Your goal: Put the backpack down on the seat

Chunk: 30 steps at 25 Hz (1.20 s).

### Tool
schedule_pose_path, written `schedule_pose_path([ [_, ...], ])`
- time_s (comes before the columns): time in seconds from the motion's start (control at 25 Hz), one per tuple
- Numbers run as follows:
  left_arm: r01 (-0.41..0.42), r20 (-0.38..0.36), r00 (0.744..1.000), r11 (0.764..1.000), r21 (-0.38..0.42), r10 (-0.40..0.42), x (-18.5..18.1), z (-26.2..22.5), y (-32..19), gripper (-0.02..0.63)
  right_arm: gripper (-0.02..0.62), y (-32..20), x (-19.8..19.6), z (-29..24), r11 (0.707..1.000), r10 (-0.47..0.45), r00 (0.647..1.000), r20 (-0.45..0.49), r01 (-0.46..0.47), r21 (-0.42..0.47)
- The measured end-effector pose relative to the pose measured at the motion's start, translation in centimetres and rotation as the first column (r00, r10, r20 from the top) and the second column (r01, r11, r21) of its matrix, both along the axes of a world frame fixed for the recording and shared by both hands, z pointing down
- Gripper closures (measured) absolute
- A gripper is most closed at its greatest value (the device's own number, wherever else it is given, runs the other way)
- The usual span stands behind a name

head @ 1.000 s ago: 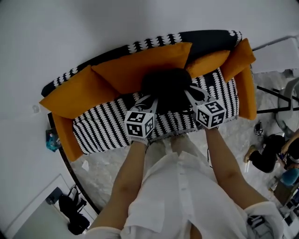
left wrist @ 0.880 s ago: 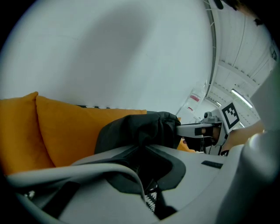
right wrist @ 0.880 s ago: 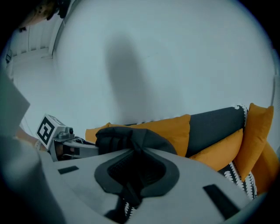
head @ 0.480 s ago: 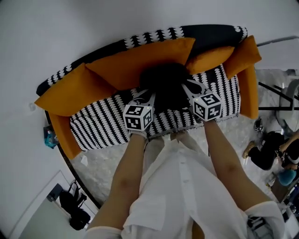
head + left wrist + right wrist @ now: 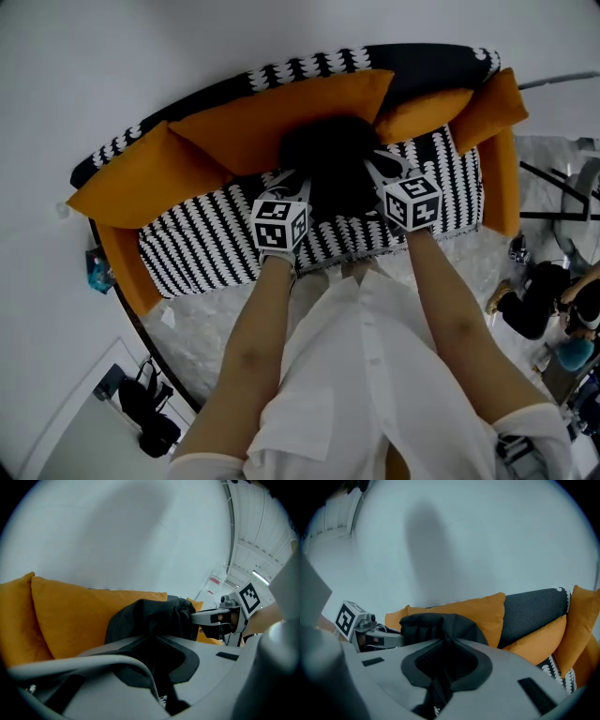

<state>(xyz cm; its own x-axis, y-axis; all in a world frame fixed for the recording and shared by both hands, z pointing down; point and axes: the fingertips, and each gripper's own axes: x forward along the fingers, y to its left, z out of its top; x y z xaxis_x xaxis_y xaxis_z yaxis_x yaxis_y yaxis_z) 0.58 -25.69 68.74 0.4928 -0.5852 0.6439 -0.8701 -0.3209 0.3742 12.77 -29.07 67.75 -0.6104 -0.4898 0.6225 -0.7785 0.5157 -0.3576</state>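
Observation:
A black backpack [image 5: 330, 171] stands on the black-and-white patterned sofa seat [image 5: 202, 246], its top leaning against the orange back cushions [image 5: 272, 120]. My left gripper [image 5: 289, 183] is shut on the backpack's left side, with black fabric [image 5: 154, 653] pinched between its jaws. On the other side my right gripper [image 5: 377, 174] is shut on the backpack [image 5: 440, 625] as well, with fabric running down between its jaws. Each gripper view shows the other gripper across the bag: the right gripper [image 5: 206, 617] and the left gripper [image 5: 393, 639].
The sofa has orange cushions at both ends [image 5: 127, 183] [image 5: 497, 141] and a dark back [image 5: 431, 70] against a white wall. A dark bag [image 5: 141, 417] lies on the floor at lower left. A person [image 5: 553, 309] crouches on the floor at right beside a metal frame [image 5: 553, 202].
The view has shifted slightly. Both grippers and the backpack have moved a little toward the sofa back, and both grips are unchanged.

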Motion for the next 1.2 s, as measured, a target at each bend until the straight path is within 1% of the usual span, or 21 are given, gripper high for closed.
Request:
schedule_pose_path([
  [0.32, 0.029, -0.012, 1.0, 1.0, -0.013, -0.029, 0.0, 0.4, 0.0, 0.568, 0.549, 0.2, 0.0, 0.3, 1.0, 0.013, 1.0, -0.013, -0.013, -0.011],
  [0.76, 0.059, -0.056, 0.997, 0.998, -0.039, -0.061, 0.0, 0.2, 0.6, 0.568, 0.531, 1.0, -0.1, 0.0, 1.0, 0.009, 1.0, -0.018, -0.009, -0.026],
  [0.96, 0.054, -0.049, 0.997, 0.998, -0.042, -0.056, -0.1, 0.0, 1.1, 0.566, 0.521, 1.4, -0.1, -0.2, 0.999, 0.005, 1.0, -0.02, -0.006, -0.032],
  [1.08, 0.051, -0.047, 0.997, 0.998, -0.045, -0.053, 0.0, -0.1, 1.4, 0.549, 0.512, 1.5, 0.0, -0.5, 0.999, 0.011, 1.0, -0.016, -0.011, -0.035],
  [1.2, 0.049, -0.047, 0.998, 0.997, -0.052, -0.051, 0.1, -0.1, 1.9, 0.508, 0.492, 1.9, 0.0, -0.6, 0.999, 0.01, 1.0, -0.016, -0.011, -0.037],
])
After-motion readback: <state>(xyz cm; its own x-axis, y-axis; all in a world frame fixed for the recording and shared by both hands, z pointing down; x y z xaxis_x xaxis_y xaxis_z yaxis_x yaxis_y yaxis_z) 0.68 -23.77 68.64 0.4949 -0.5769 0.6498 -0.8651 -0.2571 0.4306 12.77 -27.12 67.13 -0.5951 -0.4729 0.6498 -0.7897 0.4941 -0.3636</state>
